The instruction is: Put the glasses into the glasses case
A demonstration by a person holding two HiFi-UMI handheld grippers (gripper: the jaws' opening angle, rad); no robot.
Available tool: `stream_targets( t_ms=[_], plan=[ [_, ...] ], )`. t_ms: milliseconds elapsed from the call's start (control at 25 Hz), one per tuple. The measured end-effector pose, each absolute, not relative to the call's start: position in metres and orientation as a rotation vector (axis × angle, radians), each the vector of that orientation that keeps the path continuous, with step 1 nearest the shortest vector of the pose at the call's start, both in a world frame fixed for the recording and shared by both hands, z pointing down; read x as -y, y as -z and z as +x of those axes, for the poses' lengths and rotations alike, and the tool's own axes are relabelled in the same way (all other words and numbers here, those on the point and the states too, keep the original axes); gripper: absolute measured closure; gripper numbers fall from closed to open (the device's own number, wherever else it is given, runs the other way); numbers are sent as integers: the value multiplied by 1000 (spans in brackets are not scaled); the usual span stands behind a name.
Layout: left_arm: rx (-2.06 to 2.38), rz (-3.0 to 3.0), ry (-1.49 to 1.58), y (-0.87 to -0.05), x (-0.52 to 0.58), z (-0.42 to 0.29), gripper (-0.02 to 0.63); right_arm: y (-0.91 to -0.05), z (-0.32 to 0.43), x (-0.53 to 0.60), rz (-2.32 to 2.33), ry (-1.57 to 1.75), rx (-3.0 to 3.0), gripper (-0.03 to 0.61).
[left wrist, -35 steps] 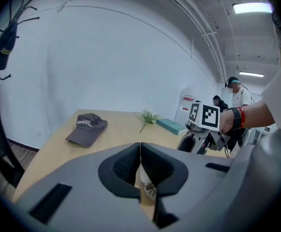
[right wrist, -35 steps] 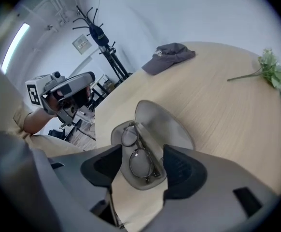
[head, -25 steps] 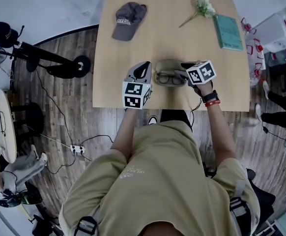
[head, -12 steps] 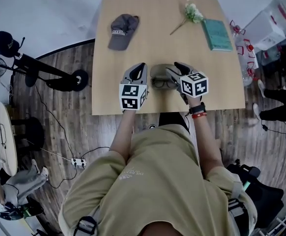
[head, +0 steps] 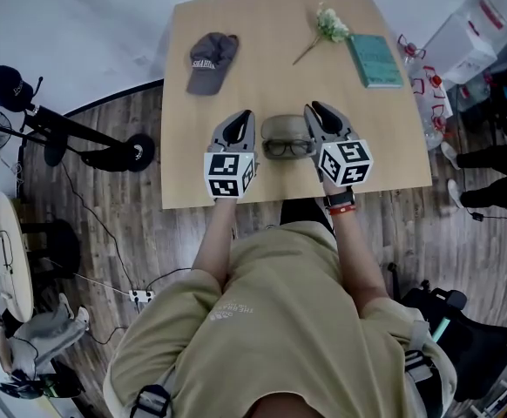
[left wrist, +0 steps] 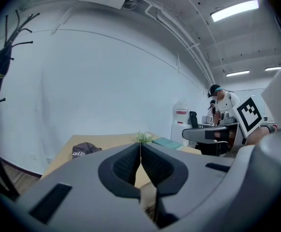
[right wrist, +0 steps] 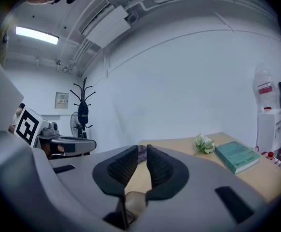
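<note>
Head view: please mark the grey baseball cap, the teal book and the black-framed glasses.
grey baseball cap (head: 212,52), head view, on its crown.
teal book (head: 375,59), head view, middle of its cover.
black-framed glasses (head: 289,146), head view, on the bridge between the lenses.

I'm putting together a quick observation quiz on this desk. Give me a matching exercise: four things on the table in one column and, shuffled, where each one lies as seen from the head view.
Things:
1. cap
2. flower
3. book
4. glasses

Places on the table:
A. far right part
B. far left part
C. near edge, in the middle
D. far side, just left of the book

Pairs: 1-B, 2-D, 3-A, 4-C
</note>
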State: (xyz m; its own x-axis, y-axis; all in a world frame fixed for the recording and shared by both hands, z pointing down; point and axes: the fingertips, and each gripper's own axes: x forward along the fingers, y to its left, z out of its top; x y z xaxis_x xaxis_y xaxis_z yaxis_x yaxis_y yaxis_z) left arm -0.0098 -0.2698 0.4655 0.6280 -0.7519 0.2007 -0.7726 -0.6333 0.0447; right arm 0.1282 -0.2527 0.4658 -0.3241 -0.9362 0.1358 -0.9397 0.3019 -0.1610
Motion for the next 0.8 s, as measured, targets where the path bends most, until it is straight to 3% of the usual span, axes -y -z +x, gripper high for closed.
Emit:
stream_targets(
  t_ms=[80, 800],
  plan=[
    [1278, 2724, -246, -463, 268, -9, 589, -458, 133, 248, 1867, -293, 2516, 562],
    [1264, 2759, -213, -448, 255, -9, 589, -459, 147, 228, 1954, -300, 2393, 565]
  ],
)
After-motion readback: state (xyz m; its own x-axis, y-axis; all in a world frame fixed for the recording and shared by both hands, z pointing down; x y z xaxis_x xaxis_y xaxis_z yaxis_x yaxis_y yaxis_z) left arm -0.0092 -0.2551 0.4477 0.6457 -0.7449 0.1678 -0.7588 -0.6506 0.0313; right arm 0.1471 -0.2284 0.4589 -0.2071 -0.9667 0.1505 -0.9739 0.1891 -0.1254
